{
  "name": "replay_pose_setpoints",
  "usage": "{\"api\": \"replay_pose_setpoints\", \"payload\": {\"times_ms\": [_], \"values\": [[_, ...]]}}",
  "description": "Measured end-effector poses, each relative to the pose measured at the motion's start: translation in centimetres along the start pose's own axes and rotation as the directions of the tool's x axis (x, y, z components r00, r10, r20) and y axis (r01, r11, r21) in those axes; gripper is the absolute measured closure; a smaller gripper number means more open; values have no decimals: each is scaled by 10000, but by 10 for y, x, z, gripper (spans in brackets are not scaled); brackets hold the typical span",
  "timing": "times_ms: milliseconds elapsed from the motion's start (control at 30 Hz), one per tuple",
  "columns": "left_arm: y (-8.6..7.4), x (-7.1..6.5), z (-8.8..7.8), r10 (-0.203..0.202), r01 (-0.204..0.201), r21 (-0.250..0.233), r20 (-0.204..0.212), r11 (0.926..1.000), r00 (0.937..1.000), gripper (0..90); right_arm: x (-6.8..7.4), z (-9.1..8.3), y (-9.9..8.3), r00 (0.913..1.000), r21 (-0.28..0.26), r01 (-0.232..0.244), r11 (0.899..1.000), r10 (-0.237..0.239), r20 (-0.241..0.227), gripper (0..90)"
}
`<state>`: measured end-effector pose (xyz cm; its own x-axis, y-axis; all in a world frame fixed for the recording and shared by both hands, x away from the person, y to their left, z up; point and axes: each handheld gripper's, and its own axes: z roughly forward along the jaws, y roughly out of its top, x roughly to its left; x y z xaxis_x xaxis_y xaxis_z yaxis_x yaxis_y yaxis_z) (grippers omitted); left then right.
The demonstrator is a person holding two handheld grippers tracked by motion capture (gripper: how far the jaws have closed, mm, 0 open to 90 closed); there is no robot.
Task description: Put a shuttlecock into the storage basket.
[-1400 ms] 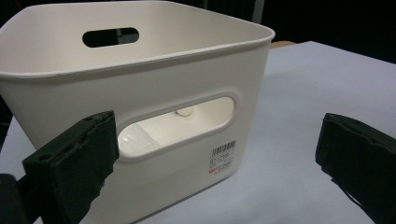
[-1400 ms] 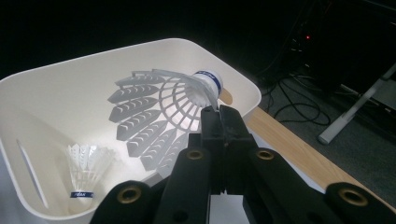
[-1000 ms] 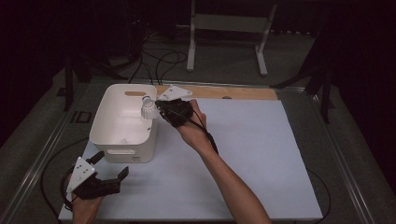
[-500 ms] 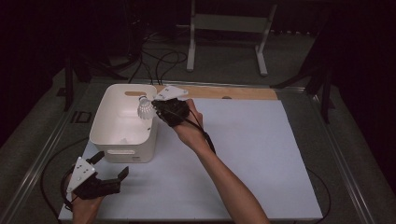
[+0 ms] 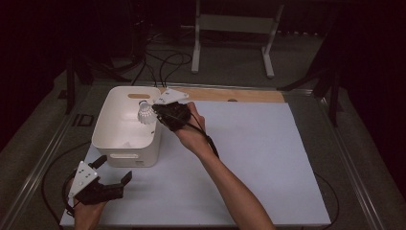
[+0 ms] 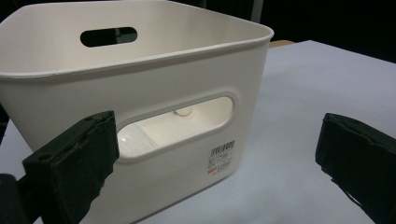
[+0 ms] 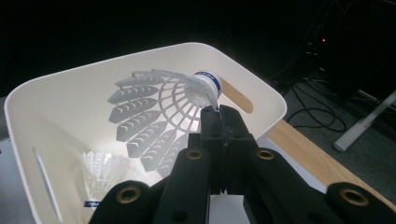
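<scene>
My right gripper [image 5: 155, 115] hangs over the right rim of the white bin [image 5: 107, 115], shut on a white shuttlecock [image 5: 145, 113]. In the right gripper view its jaws [image 7: 219, 114] pinch the skirt of the shuttlecock [image 7: 159, 112] just below the blue-banded cork, above the inside of the bin [image 7: 56, 79]. A second shuttlecock [image 7: 100, 175] lies on the bin floor. Near the table's front left corner my left gripper [image 5: 114, 168] stands open, a short way from the front wall of the bin [image 6: 140, 60], with nothing between its jaws [image 6: 219, 154].
The bin stands on a white sheet [image 5: 268, 158] that covers the table. A wooden strip [image 5: 239, 94] runs along the far edge. Cables [image 5: 163, 62] and a white stand [image 5: 230, 28] are on the floor beyond.
My right gripper has shifted slightly left with the shuttlecock, further over the bin. The left gripper has not moved.
</scene>
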<state>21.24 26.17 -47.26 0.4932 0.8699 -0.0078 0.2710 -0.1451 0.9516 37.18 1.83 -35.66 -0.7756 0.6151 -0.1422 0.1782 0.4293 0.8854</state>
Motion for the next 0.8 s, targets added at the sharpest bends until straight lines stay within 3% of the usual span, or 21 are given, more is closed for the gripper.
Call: {"api": "replay_pose_setpoints", "payload": {"times_ms": [33,67,100,167,200,233,300,333,467,800], "values": [[0,0,0,-28,28,-21,19,10000,10000,0,1,1,0,9998,-71,16,10000,-18,-198,872],[0,0,0,-36,37,-38,21,10000,10000,0,1,1,1,9986,-102,-33,9999,27,-519,661],[0,0,0,-45,45,-44,22,10000,10000,0,1,2,0,9980,-36,-92,10000,90,-629,563],[0,0,0,-22,22,-31,15,10000,10000,0,0,3,0,9980,4,-158,9999,158,-616,513],[0,0,0,-25,25,-36,18,10000,10000,0,-2,3,-1,9974,29,-373,9993,374,-622,384],[0,0,0,-25,25,-36,18,10000,10000,0,-3,3,-1,9968,97,-515,9986,520,-609,337],[0,0,0,-24,24,-26,29,10000,10000,0,-3,3,-1,9968,97,-515,9986,520,-609,337],[0,0,0,-21,21,-11,23,10000,10000,0,-6,3,-4,9976,251,-526,9983,537,-443,227],[0,0,1,-10,10,12,44,10000,10000,0,-8,1,-7,9975,313,-636,9975,645,-278,145],[0,-1,1,2,-2,25,43,10000,10000,0,-12,-9,-17,9968,343,-737,9967,747,-269,126]]}}
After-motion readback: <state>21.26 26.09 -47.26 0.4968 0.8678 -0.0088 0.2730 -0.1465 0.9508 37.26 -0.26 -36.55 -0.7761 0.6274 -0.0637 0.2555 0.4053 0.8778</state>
